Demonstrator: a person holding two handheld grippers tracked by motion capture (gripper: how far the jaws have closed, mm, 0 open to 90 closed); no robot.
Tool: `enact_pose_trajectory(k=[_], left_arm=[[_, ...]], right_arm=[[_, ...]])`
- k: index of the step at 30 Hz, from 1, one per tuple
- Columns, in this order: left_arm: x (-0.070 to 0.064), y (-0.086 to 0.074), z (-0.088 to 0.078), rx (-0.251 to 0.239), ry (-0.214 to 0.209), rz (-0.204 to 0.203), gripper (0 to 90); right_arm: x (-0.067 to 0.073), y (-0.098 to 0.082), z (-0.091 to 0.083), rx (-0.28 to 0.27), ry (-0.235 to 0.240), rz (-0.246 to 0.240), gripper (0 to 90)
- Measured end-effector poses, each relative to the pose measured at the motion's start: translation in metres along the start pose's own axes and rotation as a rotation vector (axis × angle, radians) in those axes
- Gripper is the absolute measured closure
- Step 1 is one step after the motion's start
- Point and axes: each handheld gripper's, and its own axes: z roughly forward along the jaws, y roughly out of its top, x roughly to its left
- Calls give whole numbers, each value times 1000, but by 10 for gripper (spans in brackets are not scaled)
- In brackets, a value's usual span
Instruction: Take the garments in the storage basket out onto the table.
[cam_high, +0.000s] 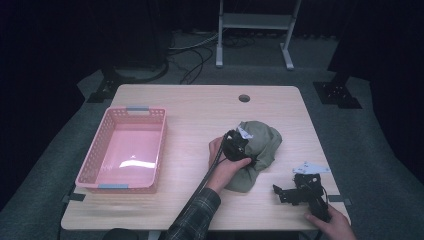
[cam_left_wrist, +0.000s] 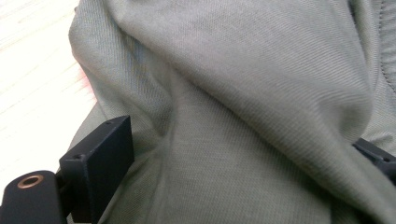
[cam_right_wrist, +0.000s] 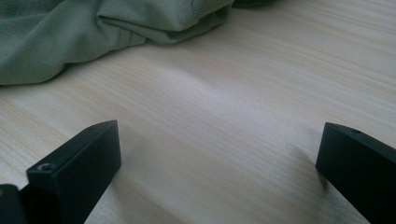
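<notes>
Centrally, crumpled olive-green knit cloth (cam_high: 257, 150) lies on the pale wooden table (cam_high: 200, 115). Left hand-held gripper (cam_high: 243, 150) rests on the cloth's near-left edge, jaws spread wide, fabric bunched loosely between them, not pinched. Right hand-held gripper (cam_high: 286, 194) lies on bare table just right of the cloth, jaws wide, empty. Pink perforated plastic basket (cam_high: 107, 142) sits well left of the left gripper.

High view: above near edge of tabletop (cam_high: 200, 105), facing forward and down, whole top and floor beyond in frame. Left gripper view: pressed close against green cloth (cam_left_wrist: 243, 93), sliver of tabletop at left. Right gripper view: low over tabletop near right front corner, looking across wood toward cloth edge. All three share cloth and tabletop.
</notes>
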Motion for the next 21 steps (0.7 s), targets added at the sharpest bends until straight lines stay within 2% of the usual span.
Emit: enact_pose_trajectory(k=[9,15,21], left_arm=[[-1,2,-4,-9,6,18,101],[-1,3,-7,-12,3,16,101],[-3,6,-15,-39,-11,18,101]], right_arm=[[0,0,0,0,0,0,0],[0,0,0,0,0,1,0],[0,0,0,0,1,2,0]])
